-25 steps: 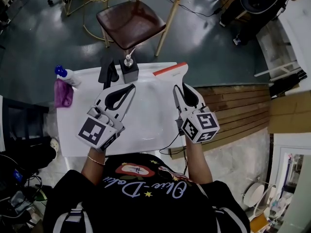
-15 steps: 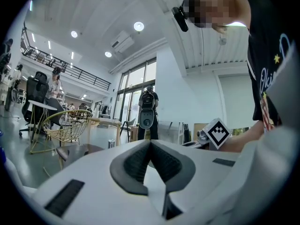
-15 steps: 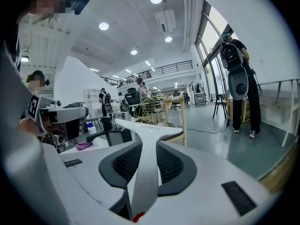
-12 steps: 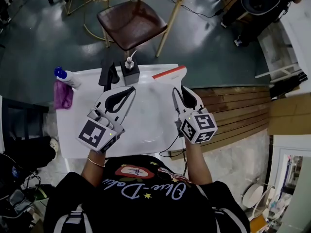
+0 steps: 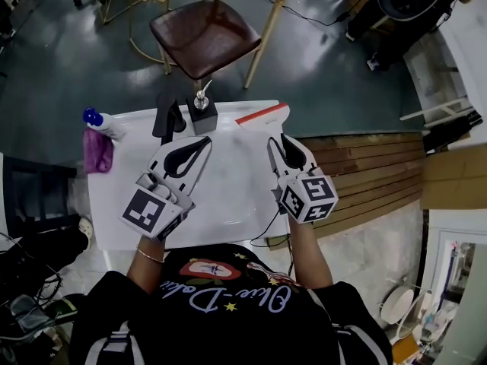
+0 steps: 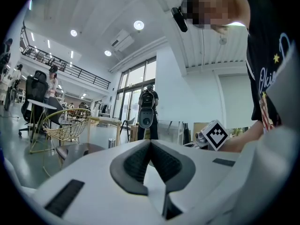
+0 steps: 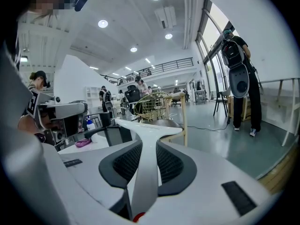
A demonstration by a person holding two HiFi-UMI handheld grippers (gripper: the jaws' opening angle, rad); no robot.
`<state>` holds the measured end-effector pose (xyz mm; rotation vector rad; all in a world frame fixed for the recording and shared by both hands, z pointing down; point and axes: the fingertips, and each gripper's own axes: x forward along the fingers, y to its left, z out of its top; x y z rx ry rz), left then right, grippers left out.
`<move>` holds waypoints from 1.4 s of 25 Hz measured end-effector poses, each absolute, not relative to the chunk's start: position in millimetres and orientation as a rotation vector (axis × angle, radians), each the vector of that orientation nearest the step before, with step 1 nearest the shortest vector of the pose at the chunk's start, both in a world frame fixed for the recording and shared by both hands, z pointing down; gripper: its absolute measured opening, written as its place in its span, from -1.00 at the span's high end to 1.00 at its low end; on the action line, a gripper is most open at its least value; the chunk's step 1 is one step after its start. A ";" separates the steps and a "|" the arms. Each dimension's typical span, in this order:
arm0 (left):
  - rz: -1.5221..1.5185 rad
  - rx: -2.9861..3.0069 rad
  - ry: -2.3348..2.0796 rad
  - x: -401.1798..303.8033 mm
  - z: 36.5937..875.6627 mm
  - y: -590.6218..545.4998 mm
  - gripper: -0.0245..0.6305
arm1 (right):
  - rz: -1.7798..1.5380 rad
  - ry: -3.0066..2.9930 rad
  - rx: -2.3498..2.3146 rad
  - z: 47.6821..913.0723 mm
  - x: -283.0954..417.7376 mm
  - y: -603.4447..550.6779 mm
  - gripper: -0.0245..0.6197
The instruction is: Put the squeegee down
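Observation:
The squeegee (image 5: 265, 116) is white with an orange-red blade edge and lies over the far right corner of the white table (image 5: 228, 196). My right gripper (image 5: 279, 138) is shut on its handle. In the right gripper view the white handle (image 7: 143, 172) runs out between the dark pads of the right gripper (image 7: 145, 146) to the wide head (image 7: 148, 127). Whether the blade touches the table I cannot tell. My left gripper (image 5: 206, 138) hovers over the table's middle left. It is shut with nothing in it, and the tips of the left gripper (image 6: 150, 142) meet.
A black block with a chrome fitting (image 5: 202, 112) and a black stand (image 5: 169, 114) sit at the table's far edge. A blue-capped spray bottle (image 5: 100, 120) and a purple cloth (image 5: 97, 150) are at the far left corner. A brown chair (image 5: 204, 33) stands beyond; wooden planks (image 5: 365, 173) lie to the right.
My right gripper and the squeegee have shifted very slightly toward me. The left gripper has held still.

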<state>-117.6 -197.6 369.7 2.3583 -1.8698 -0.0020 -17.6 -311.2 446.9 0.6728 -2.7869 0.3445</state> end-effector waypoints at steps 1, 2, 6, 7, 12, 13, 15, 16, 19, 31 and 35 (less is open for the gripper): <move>-0.002 2.357 -1.870 -117.5 369.8 -197.4 0.88 | 0.347 -2.785 0.673 447.9 -17.3 -311.3 0.66; -0.002 2.356 -1.870 -117.7 370.0 -197.4 0.88 | 0.350 -2.783 0.673 449.0 -17.1 -311.4 0.66; -0.002 2.349 -1.868 -119.0 373.8 -198.2 0.88 | 0.358 -2.772 0.674 454.8 -17.6 -312.7 0.66; -0.001 2.348 -1.867 -119.1 374.7 -198.6 0.88 | 0.360 -2.769 0.672 456.2 -17.7 -313.0 0.66; -0.003 2.339 -1.867 -118.0 376.3 -199.5 0.88 | 0.365 -2.754 0.663 462.1 -17.5 -314.0 0.66; -0.004 2.337 -1.867 -117.9 376.7 -199.5 0.88 | 0.366 -2.750 0.662 463.5 -17.6 -314.2 0.66; -0.005 2.334 -1.865 -118.0 377.2 -199.9 0.88 | 0.366 -2.742 0.659 465.7 -18.0 -314.9 0.66; -0.006 2.334 -1.865 -118.0 377.1 -200.0 0.88 | 0.365 -2.740 0.657 466.4 -18.4 -315.1 0.66; -0.012 2.332 -1.868 -118.6 376.9 -199.7 0.88 | 0.366 -2.734 0.651 468.8 -20.1 -315.1 0.66; -0.006 2.322 -1.869 -116.0 381.4 -198.7 0.88 | 0.380 -2.714 0.636 481.1 -20.8 -316.9 0.66; 0.001 2.318 -1.870 -116.3 382.7 -198.1 0.88 | 0.381 -2.709 0.632 484.5 -21.8 -317.1 0.66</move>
